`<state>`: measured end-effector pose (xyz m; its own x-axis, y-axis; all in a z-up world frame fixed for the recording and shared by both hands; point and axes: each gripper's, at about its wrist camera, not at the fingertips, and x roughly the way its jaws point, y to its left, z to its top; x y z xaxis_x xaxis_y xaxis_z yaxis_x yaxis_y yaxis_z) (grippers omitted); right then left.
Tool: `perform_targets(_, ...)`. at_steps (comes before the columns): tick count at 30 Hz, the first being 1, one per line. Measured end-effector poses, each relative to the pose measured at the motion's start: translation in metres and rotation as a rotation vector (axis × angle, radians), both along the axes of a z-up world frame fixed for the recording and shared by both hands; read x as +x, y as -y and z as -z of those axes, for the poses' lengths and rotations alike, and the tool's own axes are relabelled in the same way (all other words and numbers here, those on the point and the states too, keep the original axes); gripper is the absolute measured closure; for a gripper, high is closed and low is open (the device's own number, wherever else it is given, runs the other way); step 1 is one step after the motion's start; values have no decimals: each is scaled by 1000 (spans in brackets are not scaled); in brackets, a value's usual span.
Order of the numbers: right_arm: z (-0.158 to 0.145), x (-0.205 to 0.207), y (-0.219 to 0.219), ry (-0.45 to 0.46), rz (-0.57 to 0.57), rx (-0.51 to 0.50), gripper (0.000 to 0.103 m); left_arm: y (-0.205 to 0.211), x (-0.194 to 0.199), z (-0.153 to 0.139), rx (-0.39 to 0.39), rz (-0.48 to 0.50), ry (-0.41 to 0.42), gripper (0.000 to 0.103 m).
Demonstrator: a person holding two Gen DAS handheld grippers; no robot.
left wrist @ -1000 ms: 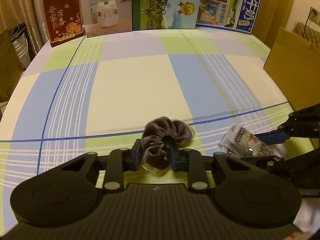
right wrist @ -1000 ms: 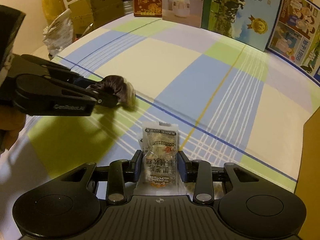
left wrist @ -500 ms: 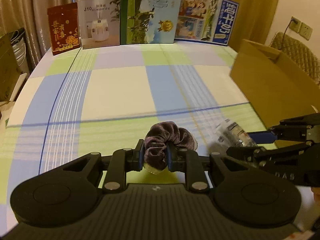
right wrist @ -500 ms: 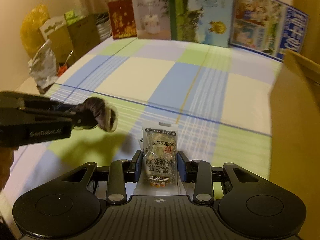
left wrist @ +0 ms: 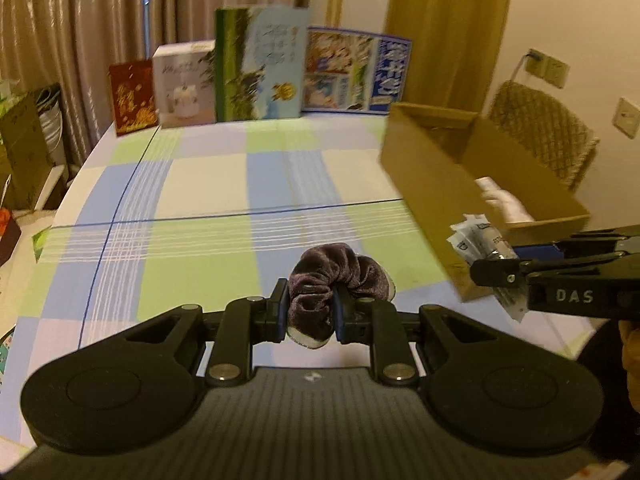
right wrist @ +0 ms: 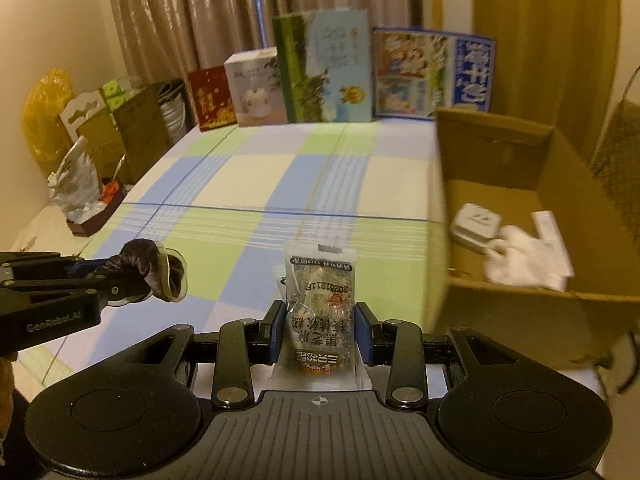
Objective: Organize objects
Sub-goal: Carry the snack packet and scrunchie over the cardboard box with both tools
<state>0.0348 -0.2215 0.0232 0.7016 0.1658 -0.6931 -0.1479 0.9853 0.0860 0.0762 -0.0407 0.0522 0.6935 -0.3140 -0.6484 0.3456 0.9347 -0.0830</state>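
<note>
Above the checked bedspread (left wrist: 208, 184), left gripper (left wrist: 310, 314) pinched a purple scrunchie (left wrist: 340, 268); right gripper (right wrist: 320, 330) clamped a snack packet (right wrist: 320, 300) beside the cardboard box (right wrist: 500, 148).

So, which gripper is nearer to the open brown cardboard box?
Right. The right gripper, shut on the clear snack packet, hangs just beside the open brown cardboard box. The left gripper, holding the purple velvet scrunchie, is farther left.

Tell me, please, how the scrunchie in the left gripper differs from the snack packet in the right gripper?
The scrunchie is dark purple velvet, soft and bunched; the snack packet is clear, flat plastic with printed text. The scrunchie bulges sideways; the packet stands upright. Both are clamped between fingers, held above the checked cloth.
</note>
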Motion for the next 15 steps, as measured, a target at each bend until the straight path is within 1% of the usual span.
perform_targets(4,-17,-28,12,22,22,-5,70,19,-25,-17,-12,34,20,86)
perform_targets(7,-27,-45,20,34,42,-11,70,28,-38,-27,-34,46,32,86)
perform_targets(10,-35,-61,29,41,62,-21,70,37,-48,-36,-55,57,43,86)
perform_targets(15,-42,-83,44,40,102,-23,70,53,-60,-43,-61,89,44,86)
